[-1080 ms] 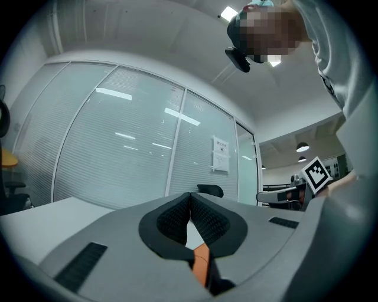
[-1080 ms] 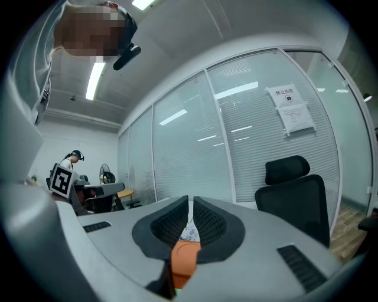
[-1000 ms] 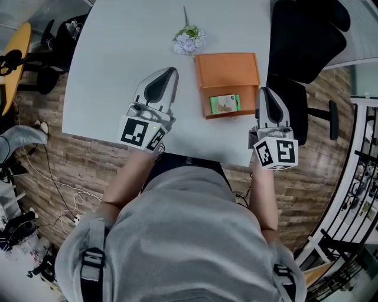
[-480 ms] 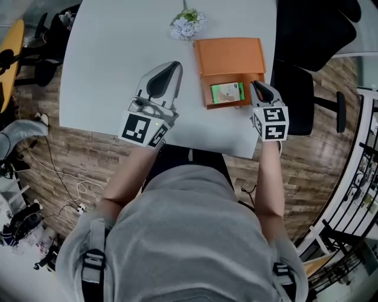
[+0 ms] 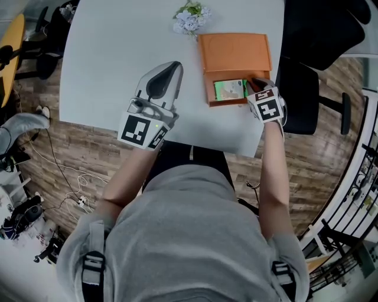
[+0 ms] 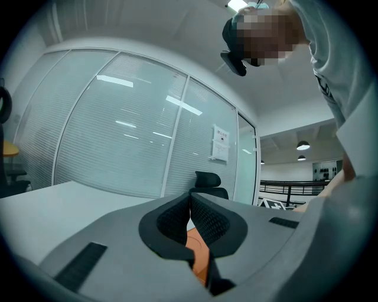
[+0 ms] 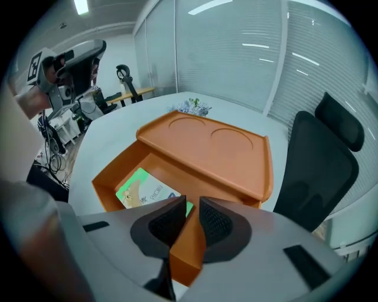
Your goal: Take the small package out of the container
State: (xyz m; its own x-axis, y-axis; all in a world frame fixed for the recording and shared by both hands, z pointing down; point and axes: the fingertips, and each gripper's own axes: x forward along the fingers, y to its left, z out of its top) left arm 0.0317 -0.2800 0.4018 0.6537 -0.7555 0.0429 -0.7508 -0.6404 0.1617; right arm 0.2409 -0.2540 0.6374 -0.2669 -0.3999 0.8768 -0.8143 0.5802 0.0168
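An orange container (image 5: 233, 56) lies on the white table (image 5: 112, 53) with its lid folded back. A small green package (image 5: 229, 89) lies flat in its open tray. In the right gripper view the package (image 7: 143, 189) shows just beyond the jaws, inside the container (image 7: 207, 147). My right gripper (image 5: 253, 81) hovers at the tray's near right corner, and its jaws (image 7: 190, 203) stand open by a narrow gap with nothing held. My left gripper (image 5: 175, 66) stays over bare table left of the container, and its jaws (image 6: 189, 196) are shut and empty.
A small bunch of pale flowers (image 5: 189, 16) lies beyond the container, near the table's far edge. A black office chair (image 5: 319, 35) stands close to the table's right side. The table's near edge runs just behind both grippers.
My right gripper has moved forward and left, from beside the table's edge to the tray's near right corner. The left gripper has hardly moved.
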